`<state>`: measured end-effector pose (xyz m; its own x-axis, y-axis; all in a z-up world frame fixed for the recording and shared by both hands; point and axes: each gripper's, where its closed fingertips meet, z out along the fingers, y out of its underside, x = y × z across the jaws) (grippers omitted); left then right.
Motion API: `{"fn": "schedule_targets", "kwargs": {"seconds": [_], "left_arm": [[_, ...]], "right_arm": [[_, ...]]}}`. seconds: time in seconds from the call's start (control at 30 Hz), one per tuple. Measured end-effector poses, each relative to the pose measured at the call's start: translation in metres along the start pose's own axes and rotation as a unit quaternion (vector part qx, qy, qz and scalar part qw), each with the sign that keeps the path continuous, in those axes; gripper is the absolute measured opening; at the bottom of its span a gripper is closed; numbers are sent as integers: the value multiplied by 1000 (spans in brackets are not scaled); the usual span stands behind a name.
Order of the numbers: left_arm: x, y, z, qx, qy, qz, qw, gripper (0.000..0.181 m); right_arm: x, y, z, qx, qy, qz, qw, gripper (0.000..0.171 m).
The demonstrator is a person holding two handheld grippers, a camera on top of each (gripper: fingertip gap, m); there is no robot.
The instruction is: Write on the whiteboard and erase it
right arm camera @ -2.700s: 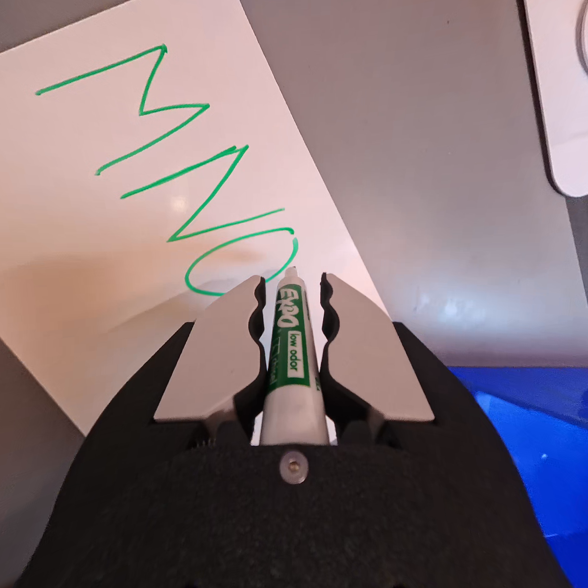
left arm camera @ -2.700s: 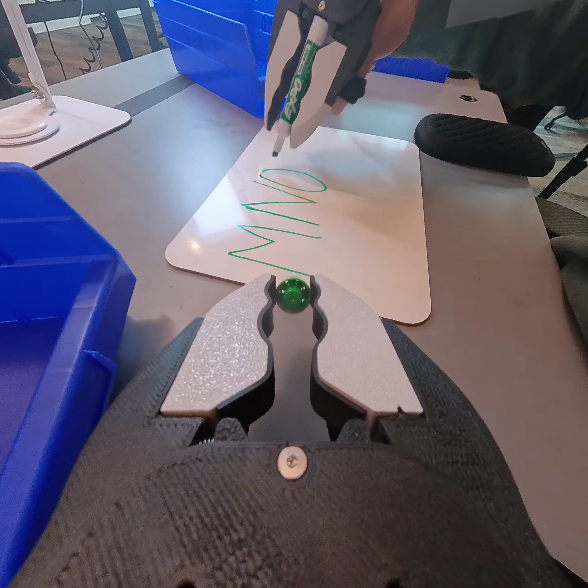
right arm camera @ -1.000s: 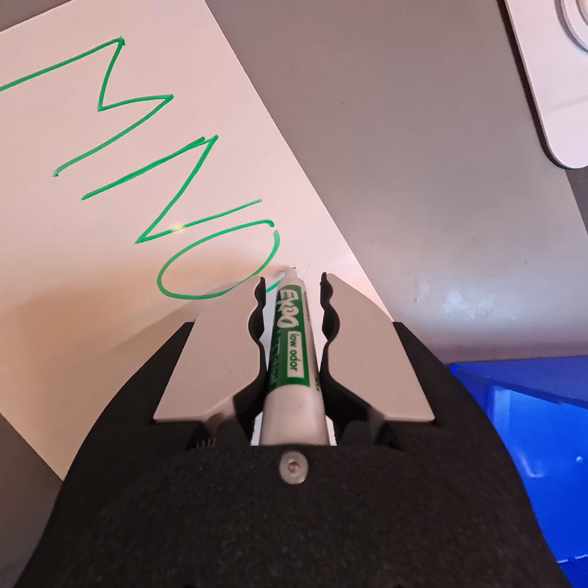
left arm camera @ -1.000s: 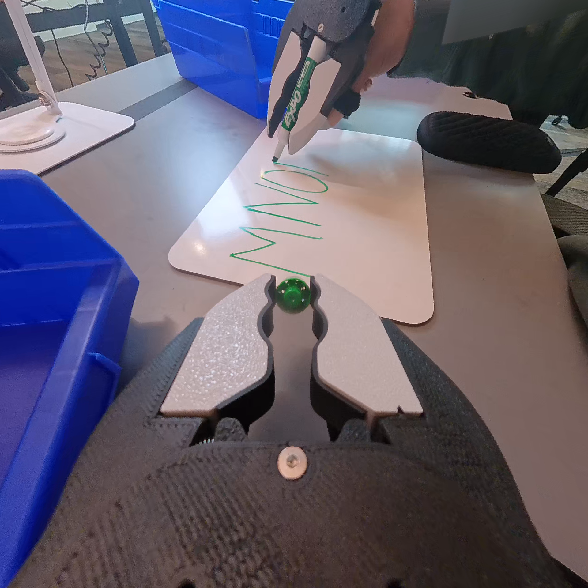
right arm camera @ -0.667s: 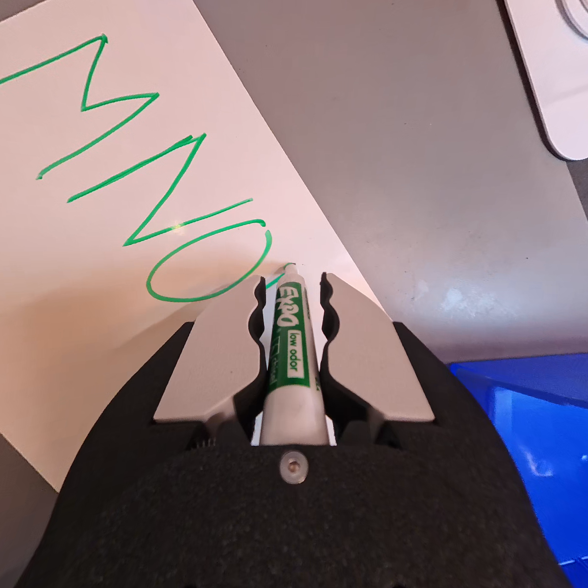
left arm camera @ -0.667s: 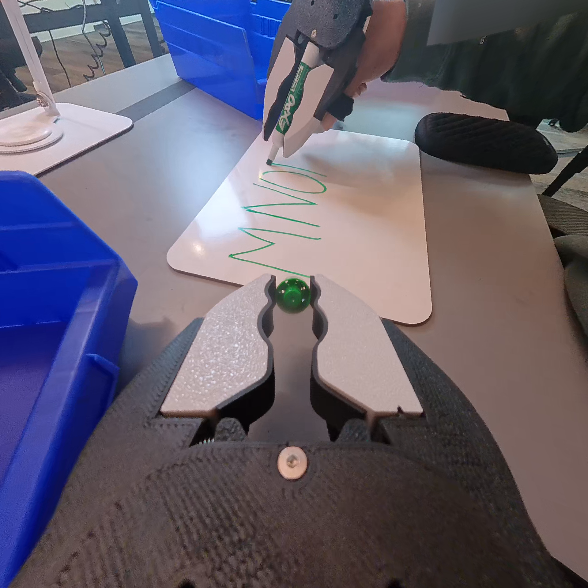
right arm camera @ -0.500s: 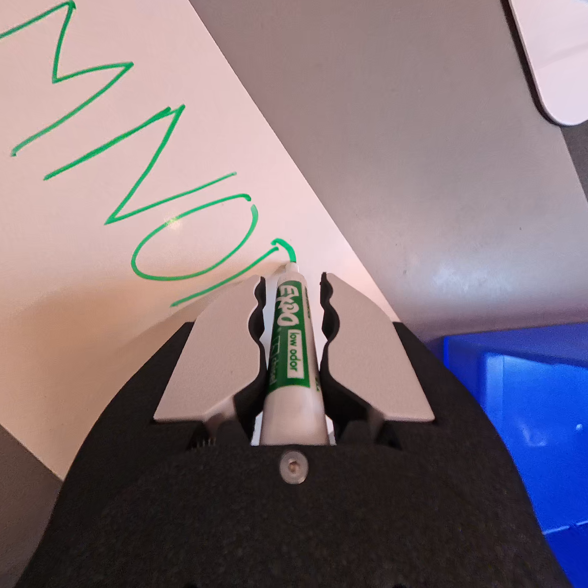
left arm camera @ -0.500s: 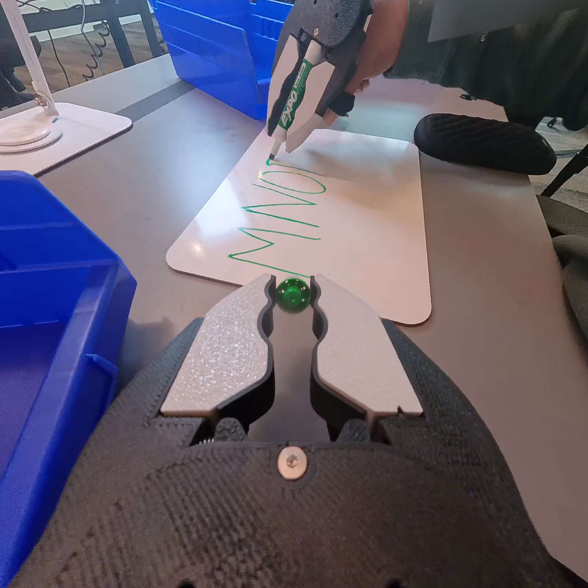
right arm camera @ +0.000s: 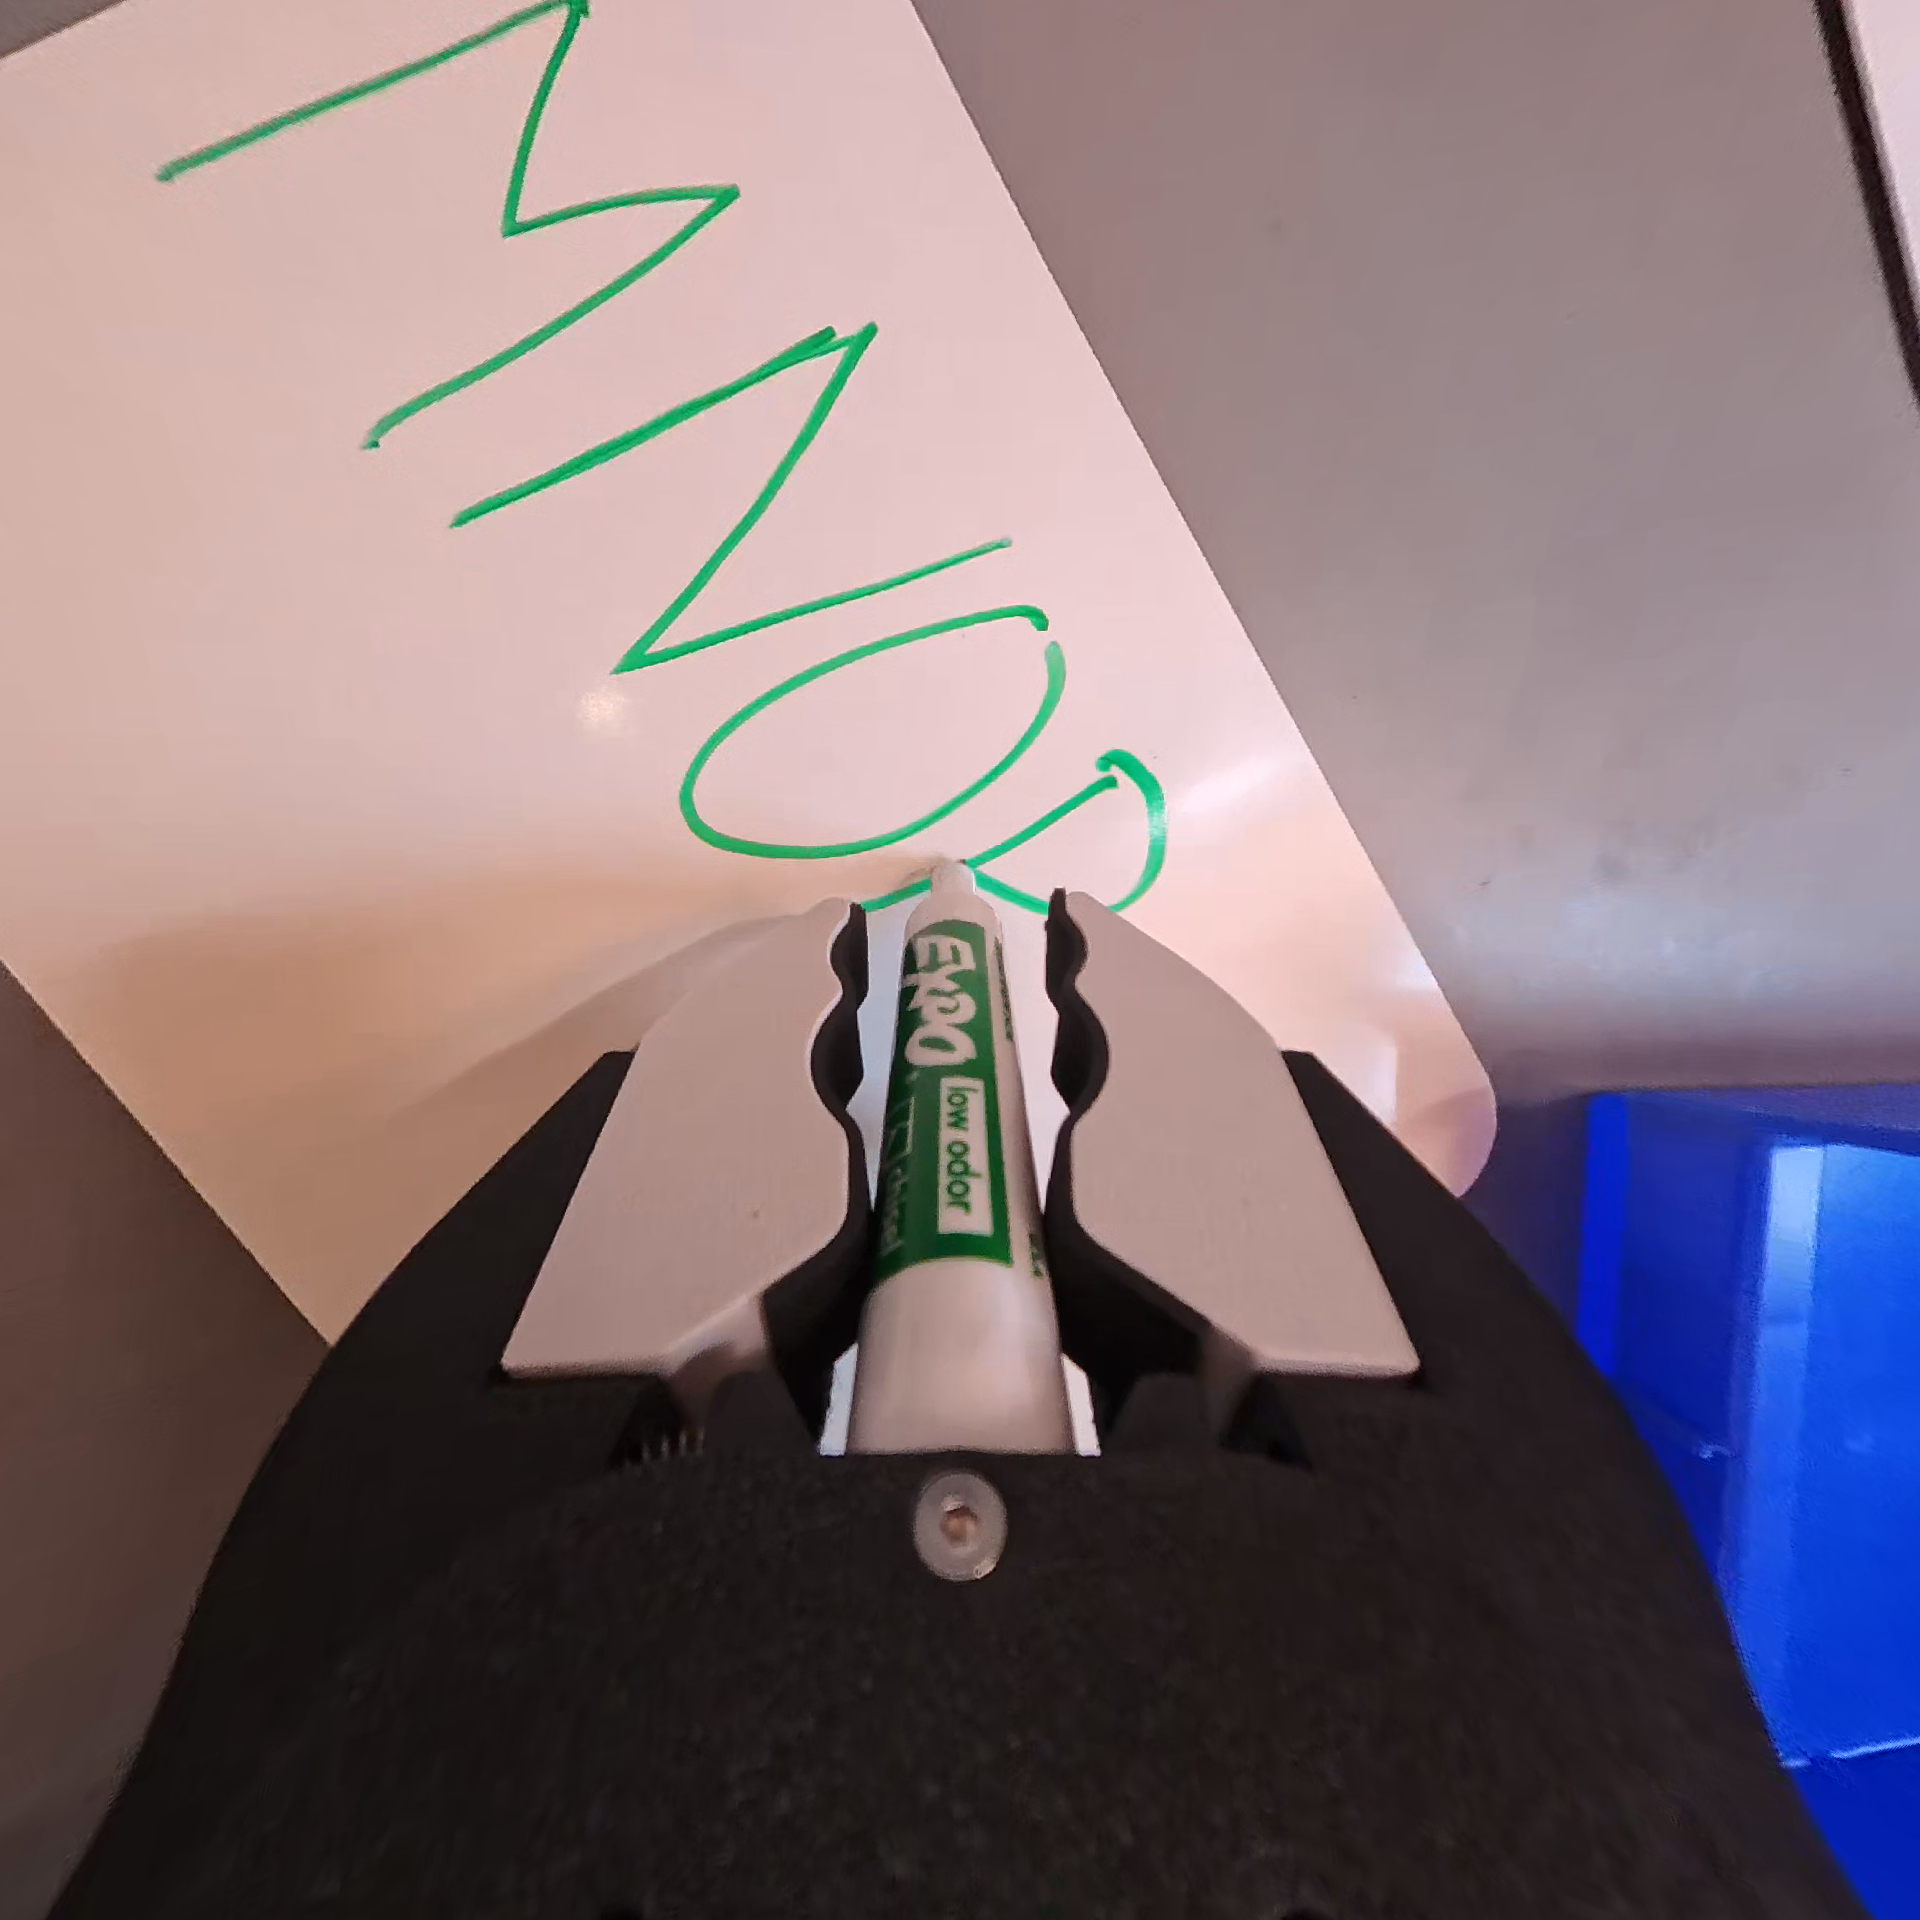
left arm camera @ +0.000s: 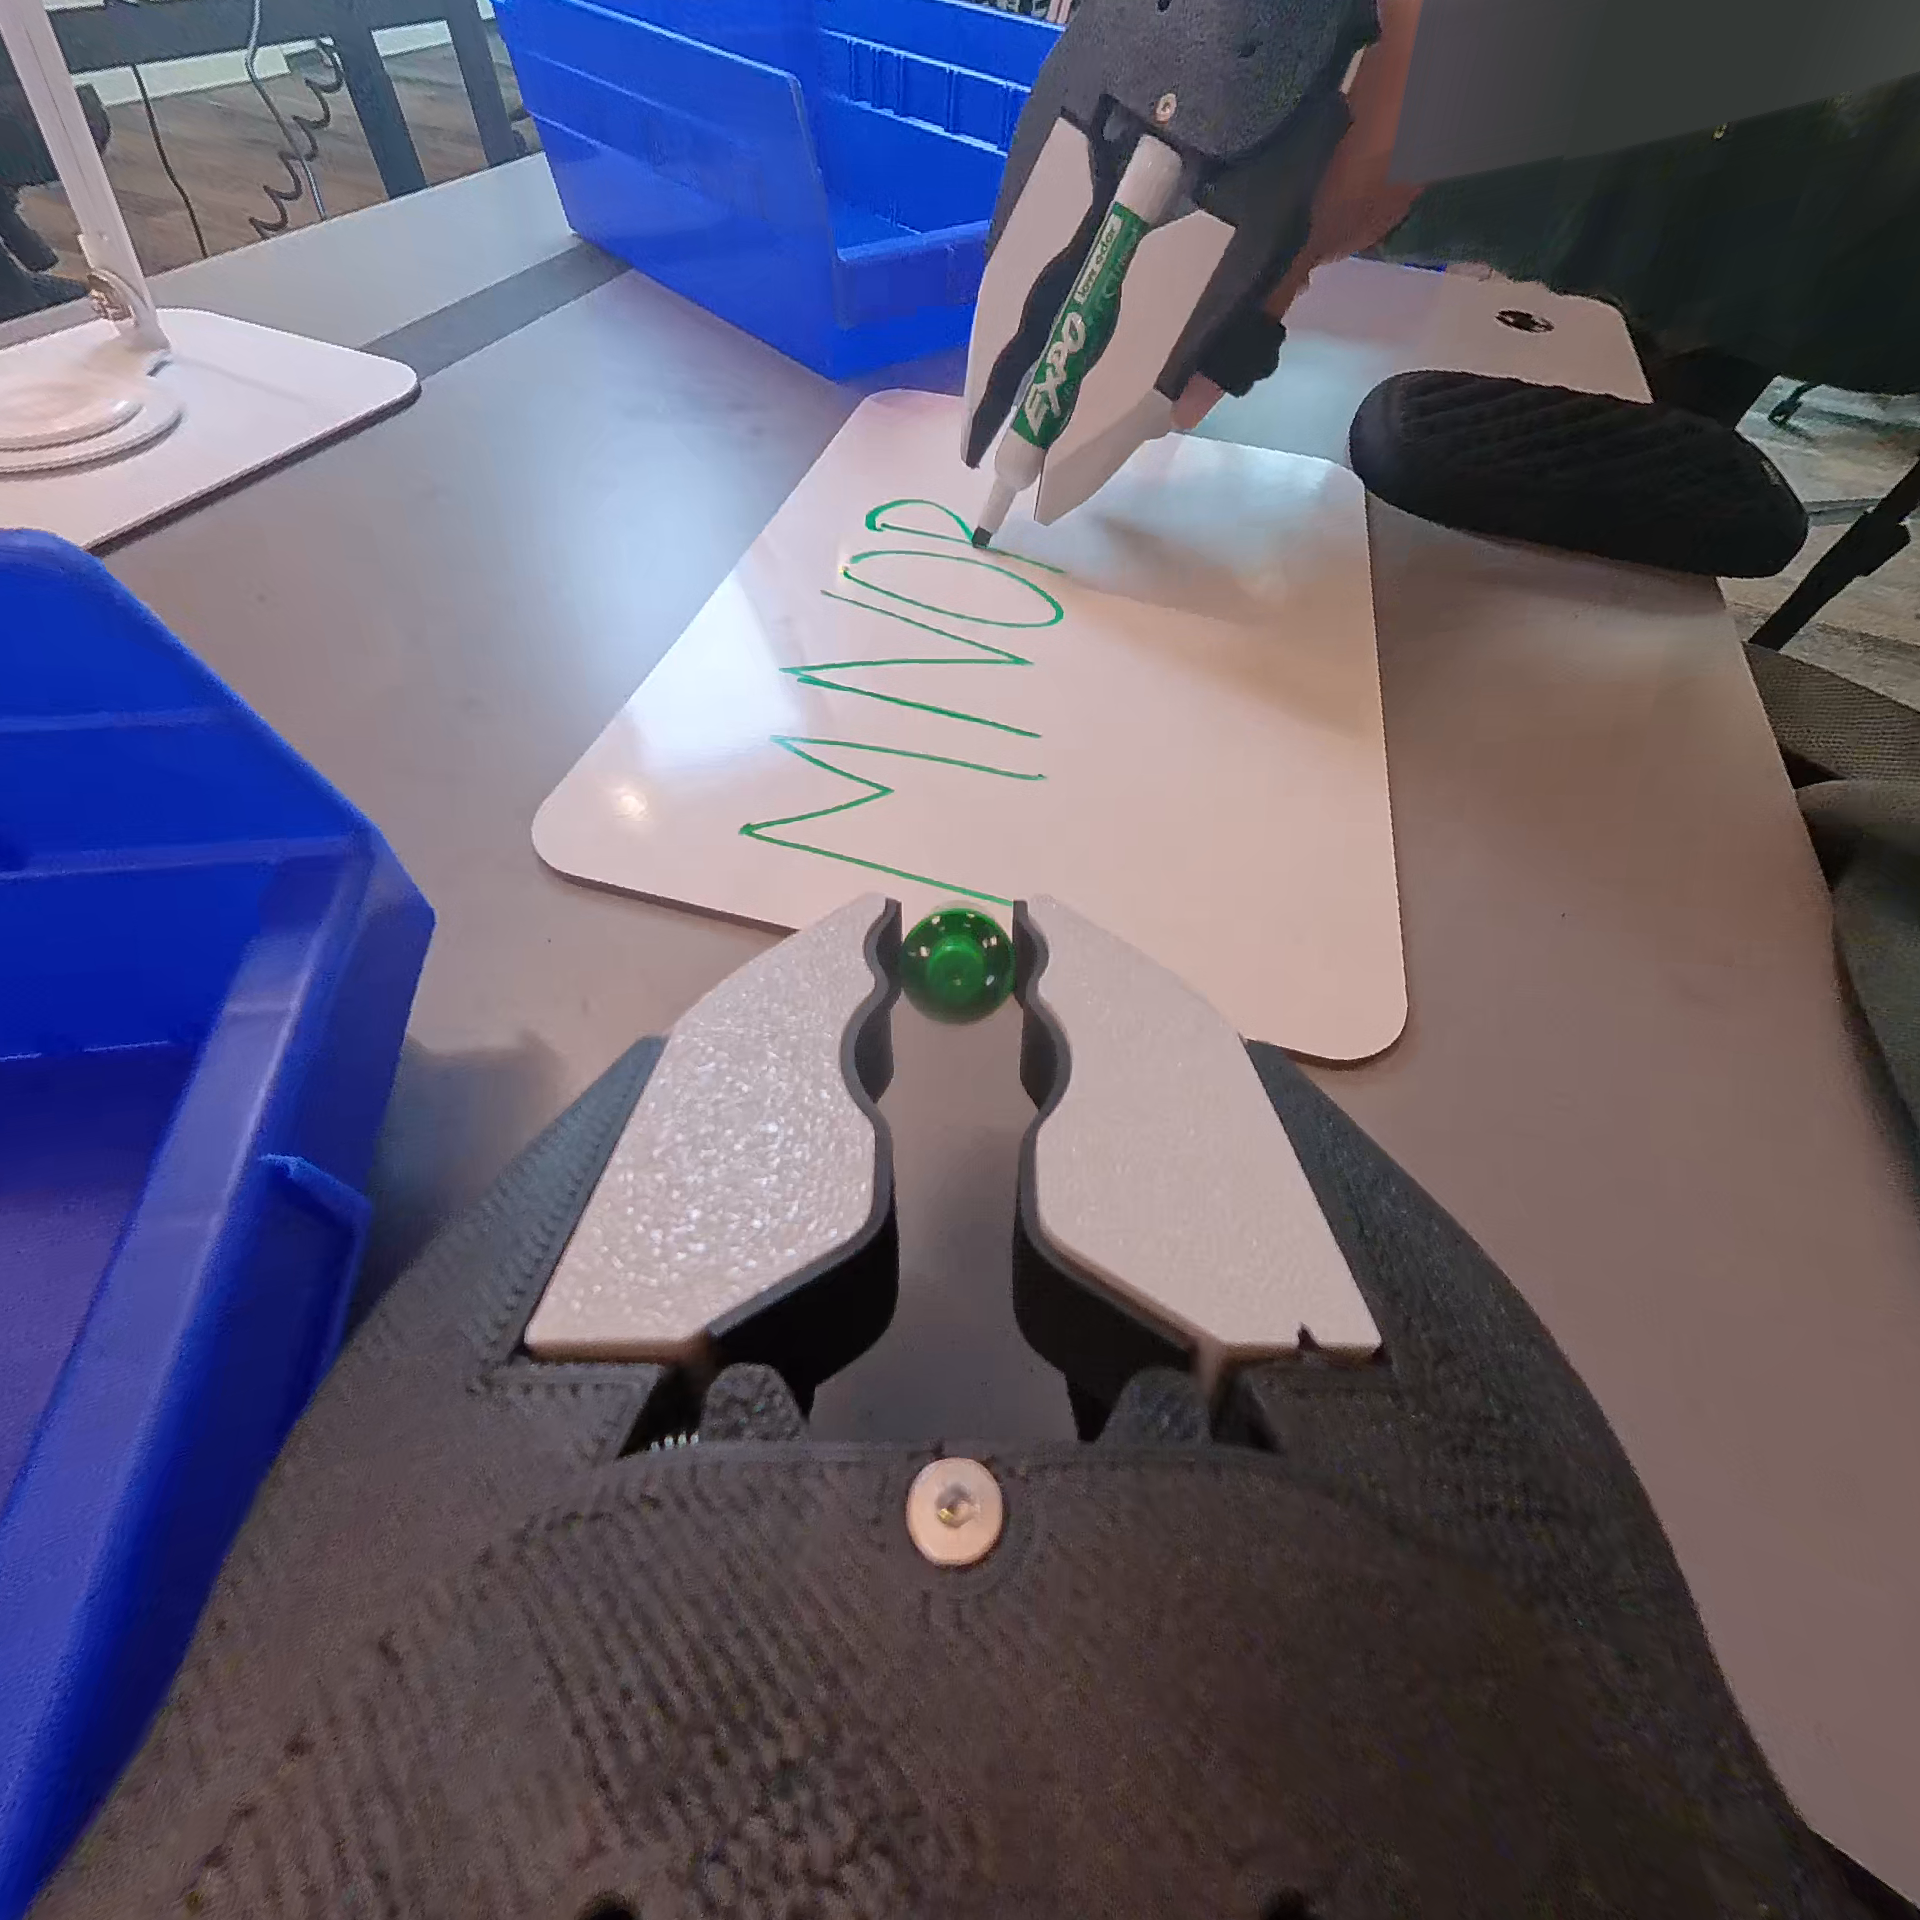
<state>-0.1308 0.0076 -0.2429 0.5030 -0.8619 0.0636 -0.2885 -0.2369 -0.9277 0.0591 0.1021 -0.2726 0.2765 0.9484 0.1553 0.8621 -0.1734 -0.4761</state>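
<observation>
Your right gripper (right arm camera: 951, 914) clamps a white dry-erase marker with a green label (right arm camera: 951, 1122), its jaws closed on the barrel, the tip touching the flat white rounded-corner whiteboard (left arm camera: 1195, 831) at the far end of a row of green hand-drawn strokes (left arm camera: 914, 717). In the left wrist view that same right gripper (left arm camera: 1013, 473) comes down from the far side, the marker (left arm camera: 1070, 343) tilted, a hand behind it. Your left gripper (left arm camera: 954, 961) sits at the near edge of the board, its jaws pinching a small round green marker cap (left arm camera: 954, 961). The whiteboard lies flat on a grey table (left arm camera: 1610, 1039). A blue plastic bin (left arm camera: 156, 987) stands at near left, another blue bin (left arm camera: 748, 166) beyond the board. A black ribbed oval pad (left arm camera: 1579, 468) rests at far right, touching the board's corner, and a white lamp base (left arm camera: 156, 405) sits at far left.
</observation>
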Motion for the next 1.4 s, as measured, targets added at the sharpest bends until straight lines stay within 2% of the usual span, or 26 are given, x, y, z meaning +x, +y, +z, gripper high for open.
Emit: {"fn": "schedule_targets", "kwargs": {"seconds": [0.2, 0.57, 0.67, 0.83, 0.97, 1.17, 1.4], "left_arm": [[0, 0, 0, 0, 1, -1, 1000, 20], [-1, 3, 2, -4, 10, -18, 1000, 20], [-1, 3, 2, -3, 13, -23, 1000, 20], [-2, 2, 2, -1, 15, -31, 999, 20], [-2, 2, 2, -1, 15, -30, 999, 20], [-1, 2, 2, -2, 15, -29, 999, 20], [-1, 2, 2, -3, 15, -27, 1000, 20]], "right_arm": [[29, 14, -12, 16, 25, 45, 999, 34], [54, 17, 2, -6, 32, 36, 999, 33], [43, 15, 2, -10, 14, 26, 1000, 33], [-3, 22, -10, -28, -30, 2, 999, 33], [-15, 39, -22, -53, -23, -5, 998, 33], [26, 53, -23, -73, 23, 3, 997, 33], [57, 29, -3, -54, 37, -18, 998, 34]]}}
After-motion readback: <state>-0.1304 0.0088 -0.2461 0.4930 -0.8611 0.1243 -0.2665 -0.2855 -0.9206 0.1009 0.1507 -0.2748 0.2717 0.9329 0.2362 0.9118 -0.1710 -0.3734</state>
